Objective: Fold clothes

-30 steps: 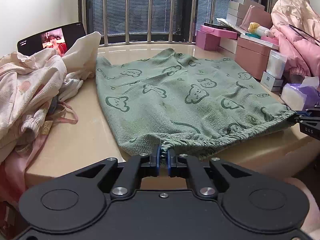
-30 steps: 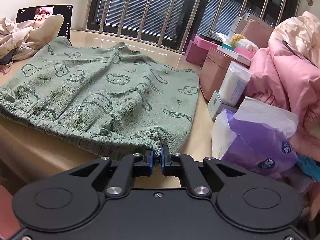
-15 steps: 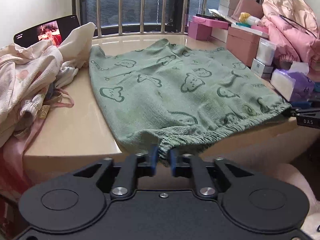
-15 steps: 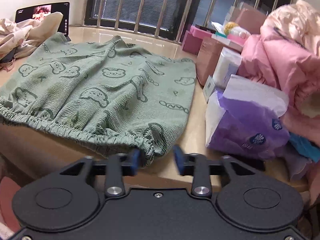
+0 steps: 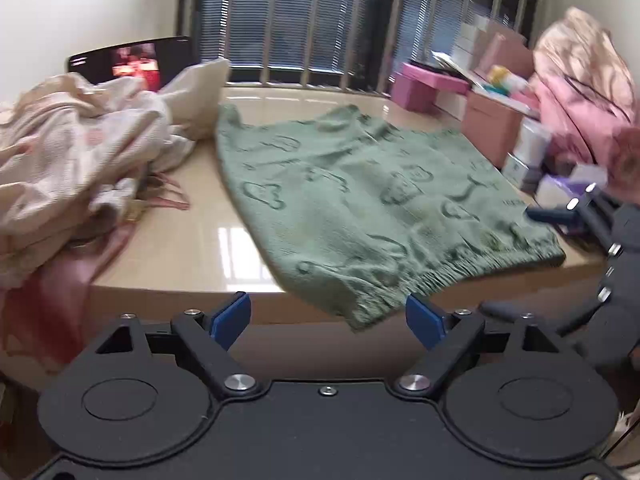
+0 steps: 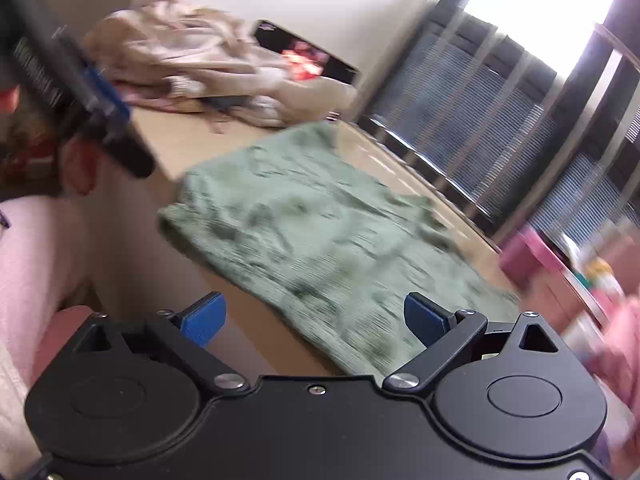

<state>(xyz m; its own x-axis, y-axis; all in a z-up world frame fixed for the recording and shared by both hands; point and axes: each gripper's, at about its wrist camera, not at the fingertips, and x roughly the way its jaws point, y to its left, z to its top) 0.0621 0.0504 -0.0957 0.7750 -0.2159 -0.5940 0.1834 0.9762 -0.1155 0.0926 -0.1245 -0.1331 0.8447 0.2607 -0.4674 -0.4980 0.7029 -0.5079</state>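
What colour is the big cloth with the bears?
Sage green cloth with darker green bear outlines, clearest in the left wrist view.

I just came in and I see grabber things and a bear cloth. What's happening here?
A person is folding clothes with a two-finger gripper in each hand. The green bear-print garment lies spread flat on the tan table, its gathered edge hanging slightly over the near side. The left gripper and right gripper are both open and holding nothing. A pile of unfolded clothes sits to the left, waiting.
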